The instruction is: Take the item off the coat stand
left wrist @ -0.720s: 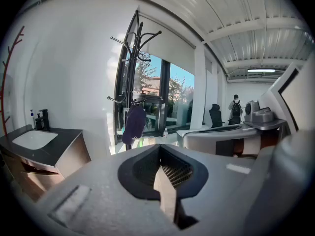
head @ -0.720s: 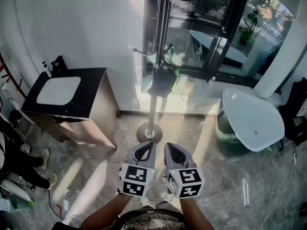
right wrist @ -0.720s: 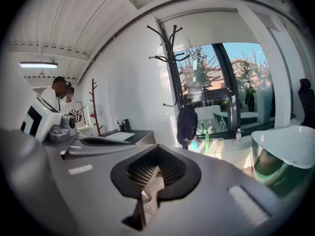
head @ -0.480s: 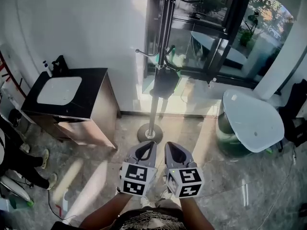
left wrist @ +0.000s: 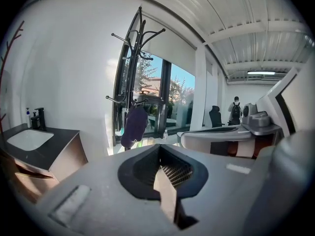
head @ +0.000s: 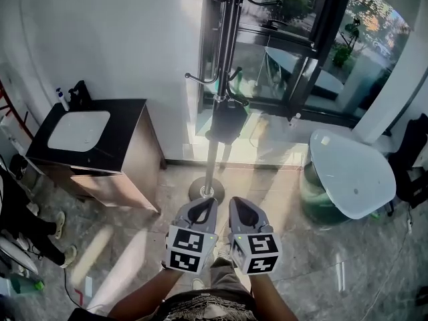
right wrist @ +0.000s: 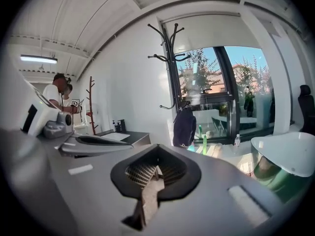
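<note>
A black coat stand (head: 219, 105) rises from a round base (head: 206, 190) on the floor ahead of me. A dark bag-like item (head: 228, 119) hangs from one of its lower hooks. My left gripper (head: 201, 213) and right gripper (head: 242, 213) are held side by side low in the head view, short of the base and well below the item. Both are shut with nothing in them. The left gripper view shows the item (left wrist: 134, 127) ahead to the left, past the closed jaws. In the right gripper view the item (right wrist: 184, 127) hangs just right of centre.
A cabinet with a black top and white sink (head: 93, 129) stands at the left wall. A white rounded table (head: 351, 166) is at the right. Dark-framed glass doors (head: 301, 52) are behind the stand. A person's feet (head: 40, 226) are at the left edge.
The stand's base has come slightly nearer to the grippers in the head view. Both grippers stay shut, side by side.
</note>
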`<state>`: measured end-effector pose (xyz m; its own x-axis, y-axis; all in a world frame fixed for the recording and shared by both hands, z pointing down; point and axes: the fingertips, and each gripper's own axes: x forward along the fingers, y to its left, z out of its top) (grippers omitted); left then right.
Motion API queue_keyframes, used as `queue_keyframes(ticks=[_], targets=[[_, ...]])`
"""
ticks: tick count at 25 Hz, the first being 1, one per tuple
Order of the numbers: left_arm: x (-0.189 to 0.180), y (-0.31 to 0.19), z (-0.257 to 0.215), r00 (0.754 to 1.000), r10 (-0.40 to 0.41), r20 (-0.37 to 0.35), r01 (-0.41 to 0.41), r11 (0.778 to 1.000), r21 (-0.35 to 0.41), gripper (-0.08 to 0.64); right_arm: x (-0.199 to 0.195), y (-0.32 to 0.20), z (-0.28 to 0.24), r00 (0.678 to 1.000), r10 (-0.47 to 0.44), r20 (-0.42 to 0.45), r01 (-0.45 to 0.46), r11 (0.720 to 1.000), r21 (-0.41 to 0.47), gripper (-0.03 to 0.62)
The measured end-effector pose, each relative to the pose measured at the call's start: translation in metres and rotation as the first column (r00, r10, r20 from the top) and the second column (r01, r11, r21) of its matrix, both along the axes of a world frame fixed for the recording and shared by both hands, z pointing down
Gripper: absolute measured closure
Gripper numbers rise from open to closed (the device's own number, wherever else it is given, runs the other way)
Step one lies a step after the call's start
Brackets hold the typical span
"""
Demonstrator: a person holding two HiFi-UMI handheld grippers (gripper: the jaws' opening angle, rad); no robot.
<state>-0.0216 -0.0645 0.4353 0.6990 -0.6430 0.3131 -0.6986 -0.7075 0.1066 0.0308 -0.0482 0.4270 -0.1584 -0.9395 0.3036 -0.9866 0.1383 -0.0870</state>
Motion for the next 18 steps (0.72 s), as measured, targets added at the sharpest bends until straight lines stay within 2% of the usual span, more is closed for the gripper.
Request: queue_keyframes(ticks=[18], targets=[[0.049, -0.097, -0.001, 0.996, -0.085, -0.003, 0.085, 0.996, -0.001, 0.557, 0.061, -0.11, 0.009, 0.994, -0.062, -0.087, 0.062, 0.998, -0.007, 0.586]])
